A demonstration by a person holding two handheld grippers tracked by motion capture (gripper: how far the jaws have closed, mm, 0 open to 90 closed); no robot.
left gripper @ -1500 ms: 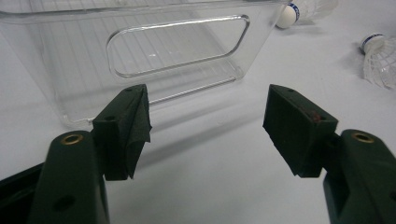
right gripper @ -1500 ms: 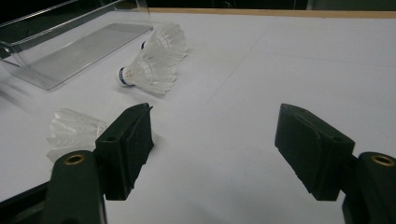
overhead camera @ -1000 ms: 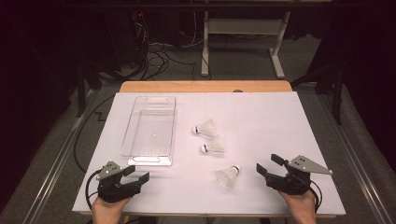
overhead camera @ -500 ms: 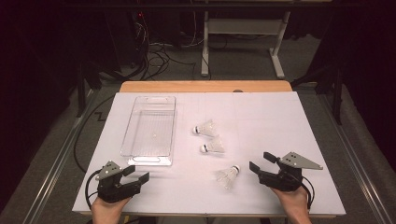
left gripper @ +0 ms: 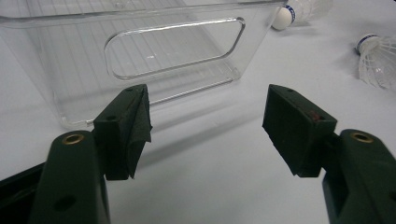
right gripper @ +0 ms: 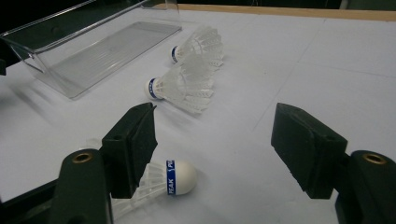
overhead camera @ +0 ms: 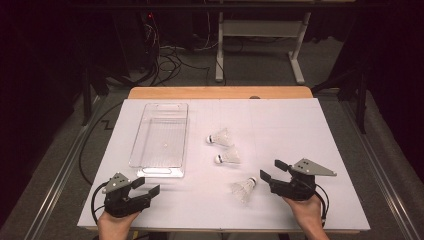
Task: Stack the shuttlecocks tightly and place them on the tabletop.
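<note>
- The table has a white top with a wooden edge at its far side, and everything lies on this white surface.
- The clear plastic bin stands at about 10 o'clock from the table middle, with its long side running from near to far. It is empty and upright. In the left gripper view its handle wall is straight ahead of the jaws, near but not touching.
- The left gripper is at 7 o'clock, just before the near end of the bin. Its jaws are released and wide apart, with only bare table between them.
- The right gripper is at 5 o'clock. Its jaws are spread wide and grasp nothing; they point toward the nearest shuttlecock.
- The nearest shuttlecock lies on its side just at 9 o'clock of the right gripper. In the right gripper view its white cork head lies low between the jaws, close to the left one, and its feathers pass behind this jaw. I cannot tell if they touch.
- The middle shuttlecock lies near the table center, on its side.
- The far shuttlecock lies just at 12 o'clock of the middle one, also on its side.
</note>
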